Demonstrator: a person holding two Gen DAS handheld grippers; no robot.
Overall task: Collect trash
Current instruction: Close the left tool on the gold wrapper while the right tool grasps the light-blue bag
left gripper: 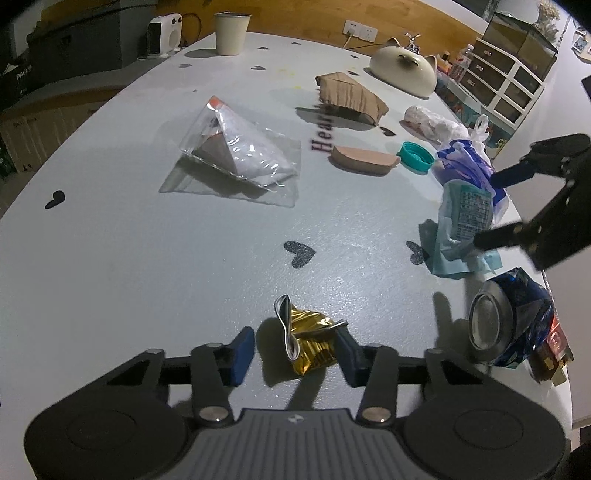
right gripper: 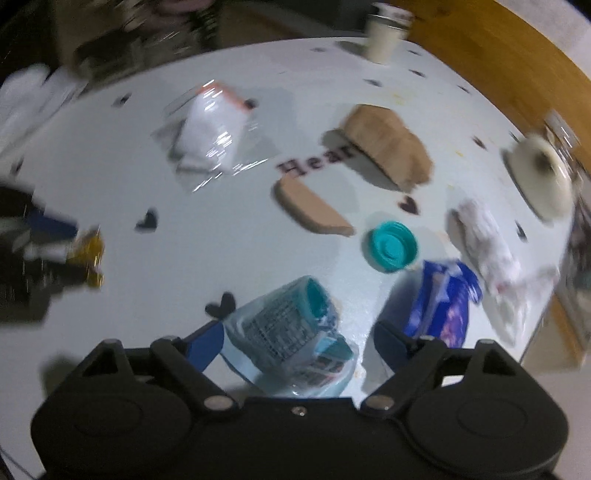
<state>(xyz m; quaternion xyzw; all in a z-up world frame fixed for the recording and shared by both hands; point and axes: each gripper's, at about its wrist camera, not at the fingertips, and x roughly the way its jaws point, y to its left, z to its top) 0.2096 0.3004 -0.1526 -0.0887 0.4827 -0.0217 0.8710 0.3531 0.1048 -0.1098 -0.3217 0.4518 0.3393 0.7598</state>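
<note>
My left gripper (left gripper: 293, 349) is open, its blue pads either side of a crumpled gold wrapper (left gripper: 310, 341) on the white table (left gripper: 147, 258). My right gripper (right gripper: 297, 341) is open around a pale blue printed wrapper (right gripper: 291, 336); the same wrapper (left gripper: 463, 221) and right gripper (left gripper: 487, 210) show at the right of the left wrist view. Other trash lies around: a clear plastic bag (left gripper: 236, 151), a brown paper bag (left gripper: 351, 96), a teal cap (left gripper: 415, 156), a blue-purple packet (left gripper: 467, 166) and a crushed blue can (left gripper: 506, 321).
A tan flat piece (left gripper: 364, 159) and a white crumpled bag (left gripper: 436, 123) lie near the cap. A cream cat-shaped bowl (left gripper: 404, 68) and a paper cup (left gripper: 231, 33) stand at the far side. Drawers (left gripper: 506, 77) stand beyond the table's right edge.
</note>
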